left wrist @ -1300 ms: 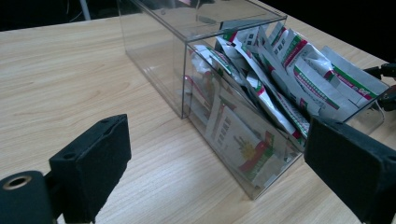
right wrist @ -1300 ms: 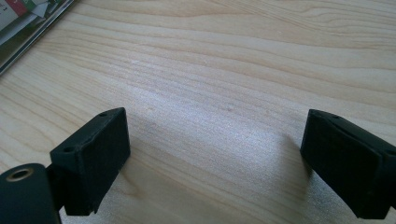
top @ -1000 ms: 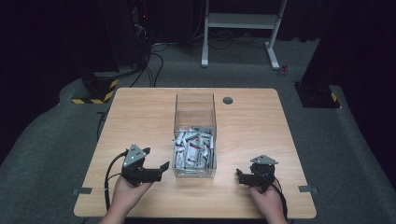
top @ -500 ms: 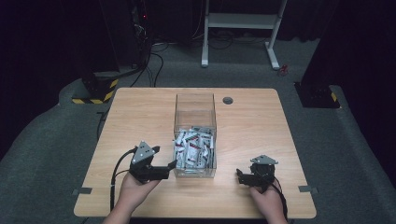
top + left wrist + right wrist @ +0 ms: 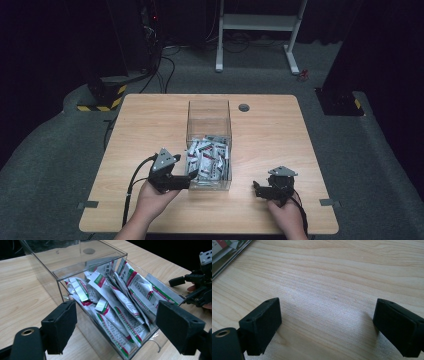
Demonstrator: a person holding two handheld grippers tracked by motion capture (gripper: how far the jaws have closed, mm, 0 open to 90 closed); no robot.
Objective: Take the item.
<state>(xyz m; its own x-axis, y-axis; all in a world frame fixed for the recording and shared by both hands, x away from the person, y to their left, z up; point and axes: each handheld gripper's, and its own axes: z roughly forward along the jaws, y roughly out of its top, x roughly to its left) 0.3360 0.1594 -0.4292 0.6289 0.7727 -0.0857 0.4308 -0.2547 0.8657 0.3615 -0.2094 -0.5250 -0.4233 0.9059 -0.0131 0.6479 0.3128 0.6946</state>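
Note:
A clear plastic box [image 5: 209, 112] stands in the middle of the wooden table [image 5: 145, 125], and several white sachets [image 5: 207, 159] with red and green print lie heaped in its near half. My left gripper [image 5: 189, 176] is open at the box's near left corner. In the left gripper view, its wide-apart jaws frame the box wall [image 5: 75, 267] and the sachets [image 5: 120, 300]. My right gripper [image 5: 257, 189] rests low over bare wood to the right of the box. It is open with nothing between its pads [image 5: 263, 322].
A round cable hole [image 5: 243, 107] lies in the tabletop behind the box. A corner of the box [image 5: 227, 251] edges the right gripper view. On the floor beyond the table are a white desk frame [image 5: 260, 22] and a yellow-black striped base [image 5: 100, 97].
My left gripper has moved right and forward, up to the box's near left corner. The right gripper has stayed put.

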